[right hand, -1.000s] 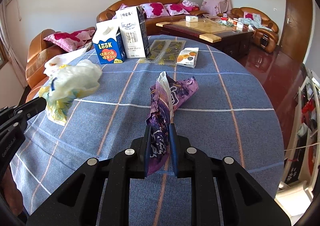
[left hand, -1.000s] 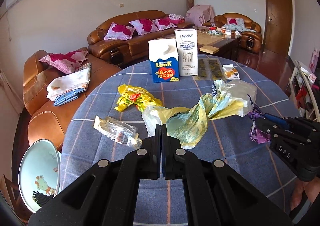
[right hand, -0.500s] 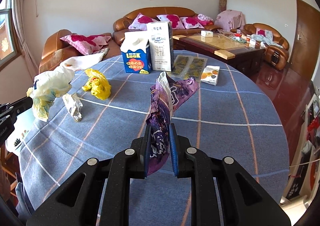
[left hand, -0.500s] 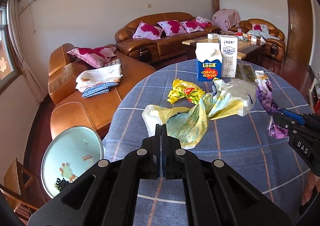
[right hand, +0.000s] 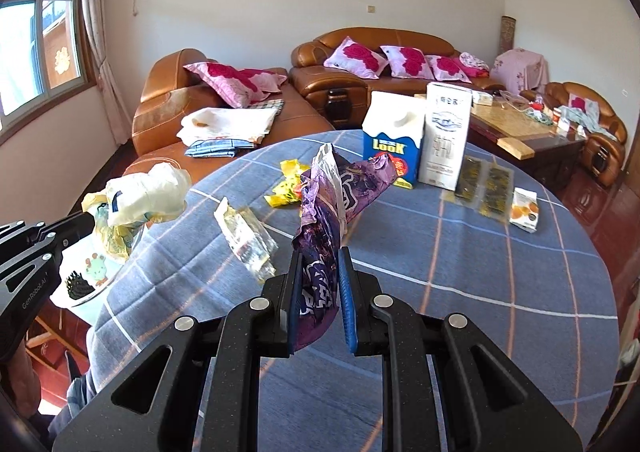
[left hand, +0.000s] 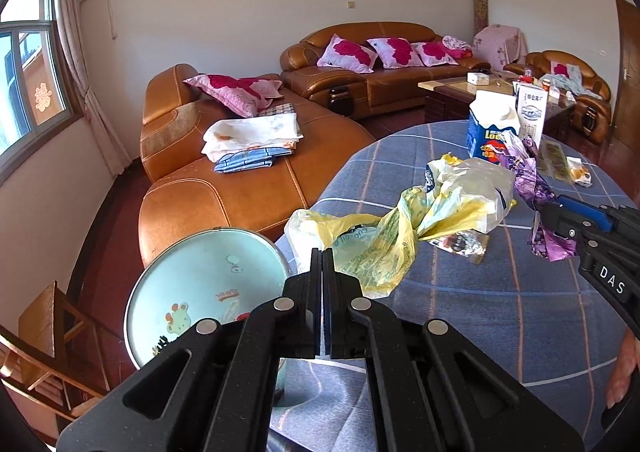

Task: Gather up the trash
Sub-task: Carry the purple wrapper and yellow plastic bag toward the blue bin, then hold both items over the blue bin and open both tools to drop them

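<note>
Trash is held in both grippers above the table (right hand: 520,332): a yellow-and-white plastic bag (left hand: 400,224) is pinched in the fully clenched left gripper (left hand: 322,264), and a purple wrapper (right hand: 332,208) is clamped between the blue pads (right hand: 347,292) of the right gripper (right hand: 320,292), whose jaws stand slightly apart on the foil. The step in hand is judged to be the carrying of both pieces toward the bin (left hand: 208,292), a pale blue round one with cartoon figures standing just beside the table's edge. The next move is judged to call for each load to be brought over the bin's mouth and let go there, the trailing bag being kept clear of the rim. More trash lies loose on the cloth: a clear wrapper (right hand: 248,236) and a yellow wrapper (right hand: 288,184), with two cartons (right hand: 416,140) standing further back. In the left view the bin's mouth is seen almost whole, and the yellow wrapper is hidden behind the bag. In the right view only a small part of the bin is shown below the bag, yet the grip on the purple wrapper and the loose litter are plainly seen.
</note>
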`<state>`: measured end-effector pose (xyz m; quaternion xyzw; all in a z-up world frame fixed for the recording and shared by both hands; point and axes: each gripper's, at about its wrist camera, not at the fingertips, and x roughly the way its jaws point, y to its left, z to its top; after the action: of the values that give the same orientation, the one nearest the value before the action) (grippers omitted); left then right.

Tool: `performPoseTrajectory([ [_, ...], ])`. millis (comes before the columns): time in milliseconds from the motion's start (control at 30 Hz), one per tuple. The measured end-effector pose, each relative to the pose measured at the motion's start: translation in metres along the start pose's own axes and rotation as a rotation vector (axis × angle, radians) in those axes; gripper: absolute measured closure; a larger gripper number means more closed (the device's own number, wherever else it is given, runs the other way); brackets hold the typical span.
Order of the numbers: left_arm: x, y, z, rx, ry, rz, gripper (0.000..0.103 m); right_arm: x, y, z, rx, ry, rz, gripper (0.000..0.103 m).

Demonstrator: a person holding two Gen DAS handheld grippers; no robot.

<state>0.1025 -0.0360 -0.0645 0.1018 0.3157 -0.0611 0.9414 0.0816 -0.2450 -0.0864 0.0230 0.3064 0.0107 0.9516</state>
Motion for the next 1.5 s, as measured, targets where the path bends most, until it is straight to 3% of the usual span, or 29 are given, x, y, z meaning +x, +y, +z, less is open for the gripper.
performPoseTrajectory([
  [767,0.024,0.099,-0.011,-0.148,0.07,0.232,0.103,0.058,0.094,0.039,-0.165,-0.004,0.171,0.085],
  [1500,0.025,0.144,-0.025,-0.228,0.086,0.341,0.103,0.088,0.156,0.036,-0.276,0.017,0.272,0.085],
])
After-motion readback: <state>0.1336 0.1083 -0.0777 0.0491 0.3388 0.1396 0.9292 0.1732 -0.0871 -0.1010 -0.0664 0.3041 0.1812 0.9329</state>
